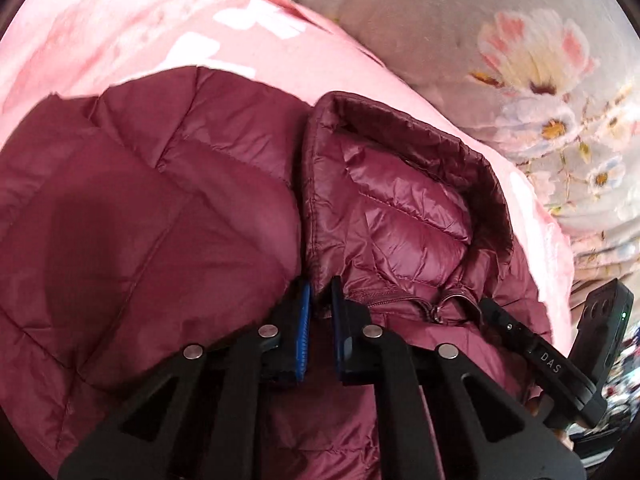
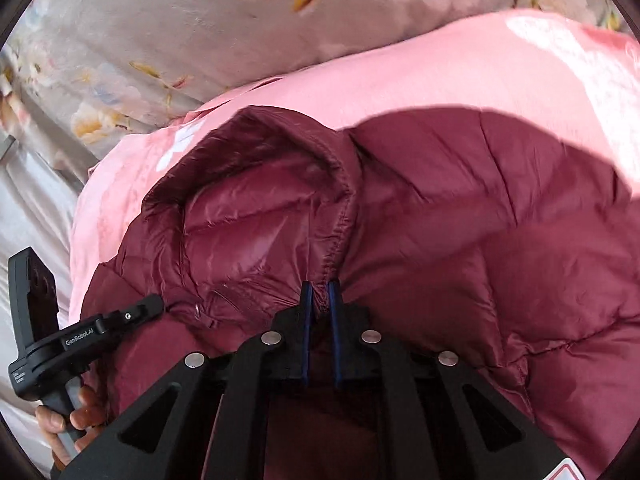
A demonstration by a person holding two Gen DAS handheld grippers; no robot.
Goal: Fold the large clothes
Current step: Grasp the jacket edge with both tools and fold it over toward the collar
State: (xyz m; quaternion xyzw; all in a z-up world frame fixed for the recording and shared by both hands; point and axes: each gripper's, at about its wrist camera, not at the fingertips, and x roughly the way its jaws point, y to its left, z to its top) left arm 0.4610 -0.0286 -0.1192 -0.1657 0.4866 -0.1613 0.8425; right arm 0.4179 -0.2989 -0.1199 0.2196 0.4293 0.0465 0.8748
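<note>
A maroon quilted puffer jacket (image 1: 160, 208) with a hood (image 1: 400, 184) lies on a pink quilt. In the left wrist view my left gripper (image 1: 320, 292) pinches the hood's edge seam near the collar zipper (image 1: 436, 308). The right gripper (image 1: 520, 332) shows at the right, at the jacket's collar. In the right wrist view my right gripper (image 2: 320, 292) is shut on a fold of the jacket (image 2: 480, 232) at the hood's base seam. The hood (image 2: 248, 208) opens to its left. The left gripper (image 2: 132, 312) shows at lower left, held by a hand.
The pink quilt (image 1: 120, 40) lies under the jacket, and it also shows in the right wrist view (image 2: 440, 68). A grey floral bedsheet (image 1: 520, 40) spreads beyond it, also in the right wrist view (image 2: 140, 40). White fabric (image 2: 32, 200) lies at the far left.
</note>
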